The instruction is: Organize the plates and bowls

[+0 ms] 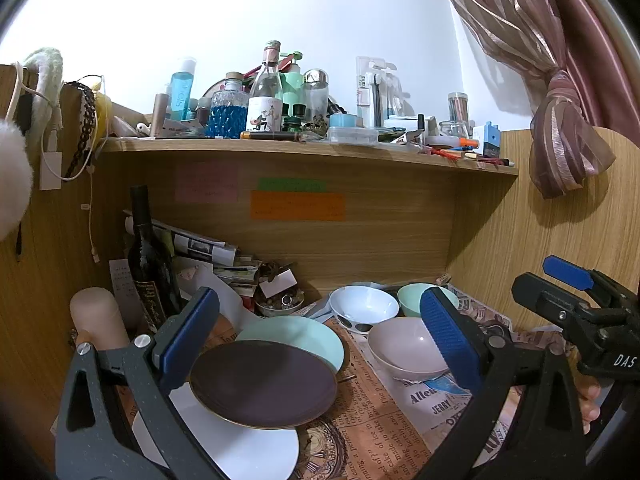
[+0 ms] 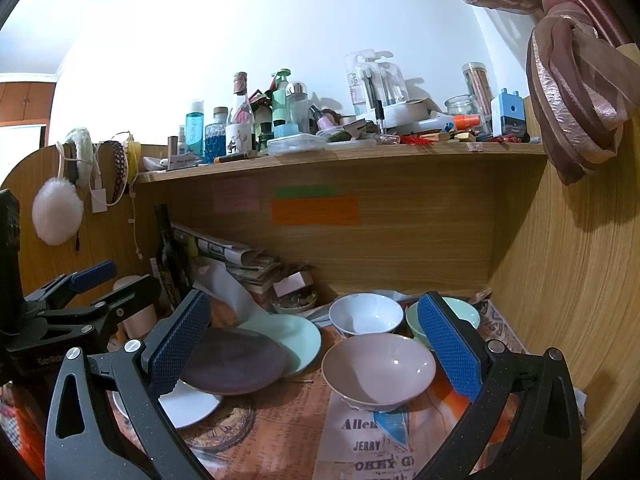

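Note:
Three overlapping plates lie on the newspaper-covered desk: a dark purple plate (image 1: 264, 384) (image 2: 236, 364) rests on a mint plate (image 1: 304, 338) (image 2: 296, 338) and a white plate (image 1: 248, 444) (image 2: 188, 404). To their right stand a pink bowl (image 1: 404, 346) (image 2: 378, 368), a white bowl (image 1: 364, 304) (image 2: 366, 314) and a mint bowl (image 1: 414, 296) (image 2: 464, 312). My left gripper (image 1: 320, 336) is open above the purple plate, holding nothing. My right gripper (image 2: 316, 348) is open in front of the pink bowl, also empty. In the left wrist view the right gripper (image 1: 580, 296) shows at the right edge.
A dark wine bottle (image 1: 146, 252), a beige cylinder (image 1: 98, 316), stacked papers (image 1: 224, 260) and a small dish of trinkets (image 1: 280, 304) crowd the back left. A cluttered shelf (image 1: 312, 148) overhangs the desk. Wooden walls (image 2: 560, 280) close in at the right and back.

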Available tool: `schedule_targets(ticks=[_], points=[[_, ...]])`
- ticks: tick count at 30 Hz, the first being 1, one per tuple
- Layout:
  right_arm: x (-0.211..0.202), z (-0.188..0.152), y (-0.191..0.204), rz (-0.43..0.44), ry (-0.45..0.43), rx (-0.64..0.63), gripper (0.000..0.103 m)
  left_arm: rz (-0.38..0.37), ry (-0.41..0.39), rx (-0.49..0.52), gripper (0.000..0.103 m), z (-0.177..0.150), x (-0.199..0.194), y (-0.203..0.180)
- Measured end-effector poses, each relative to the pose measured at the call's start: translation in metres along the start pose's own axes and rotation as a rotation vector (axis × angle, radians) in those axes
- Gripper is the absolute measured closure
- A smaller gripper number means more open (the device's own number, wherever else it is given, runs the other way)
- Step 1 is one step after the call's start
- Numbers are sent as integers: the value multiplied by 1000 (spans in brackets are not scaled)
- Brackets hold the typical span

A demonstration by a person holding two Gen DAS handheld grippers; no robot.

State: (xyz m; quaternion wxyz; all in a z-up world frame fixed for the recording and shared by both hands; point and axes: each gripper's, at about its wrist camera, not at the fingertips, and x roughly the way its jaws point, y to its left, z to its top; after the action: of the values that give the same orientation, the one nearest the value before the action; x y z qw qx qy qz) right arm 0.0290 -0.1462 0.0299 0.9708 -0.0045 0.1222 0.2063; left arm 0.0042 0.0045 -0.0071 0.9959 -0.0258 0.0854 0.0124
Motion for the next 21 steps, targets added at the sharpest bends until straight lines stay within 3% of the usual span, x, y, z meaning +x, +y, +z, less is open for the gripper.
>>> schedule_targets(ticks=[21], points=[[2,0,3,8,4,-2,0,-10,9,-9,1,0,1,-3]])
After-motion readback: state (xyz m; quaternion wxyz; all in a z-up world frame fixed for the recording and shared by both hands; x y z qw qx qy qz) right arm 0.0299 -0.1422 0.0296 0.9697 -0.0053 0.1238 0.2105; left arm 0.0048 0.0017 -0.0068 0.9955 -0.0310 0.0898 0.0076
